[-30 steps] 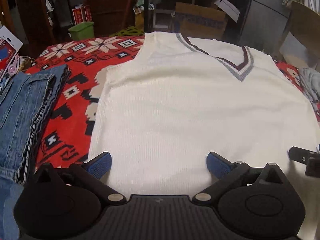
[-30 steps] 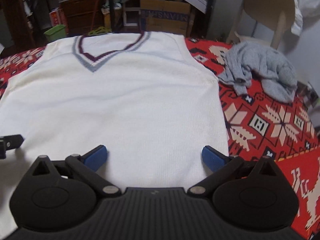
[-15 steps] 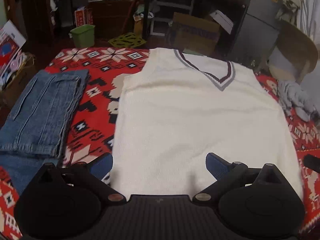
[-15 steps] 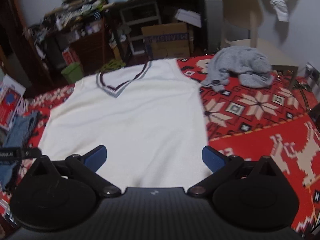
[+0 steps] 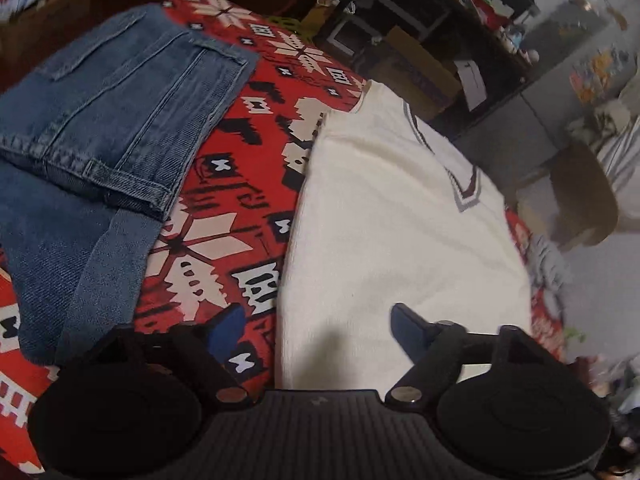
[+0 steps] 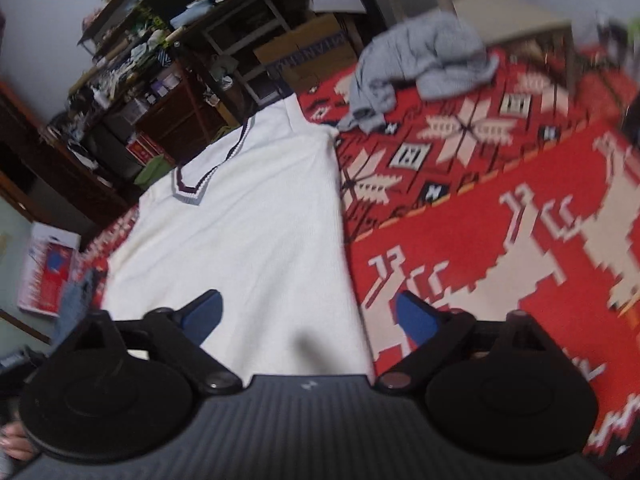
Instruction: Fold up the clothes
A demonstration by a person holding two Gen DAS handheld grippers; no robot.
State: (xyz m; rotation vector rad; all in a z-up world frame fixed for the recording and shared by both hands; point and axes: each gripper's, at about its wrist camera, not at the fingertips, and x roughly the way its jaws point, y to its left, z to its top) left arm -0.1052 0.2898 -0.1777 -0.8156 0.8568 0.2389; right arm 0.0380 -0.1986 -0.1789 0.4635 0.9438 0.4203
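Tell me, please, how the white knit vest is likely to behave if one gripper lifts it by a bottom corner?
The white vest looks like soft knit lying flat, so it would probably droop and fold. On the patterned blanket, it may drag and bunch rather than slide.

**Where everything lies around my tongs**

The vest (image 5: 400, 216) lies flat on the patterned blanket (image 5: 224, 184), neckline away from me. The folded jeans (image 5: 100, 120) sit to its left, apart from it. The crumpled sweater (image 6: 420, 64) lies to its far right. My left tongs (image 5: 316, 328) straddle the vest's left edge; my right tongs (image 6: 308, 316) straddle its right edge. Shelves (image 6: 240, 48) stand behind.
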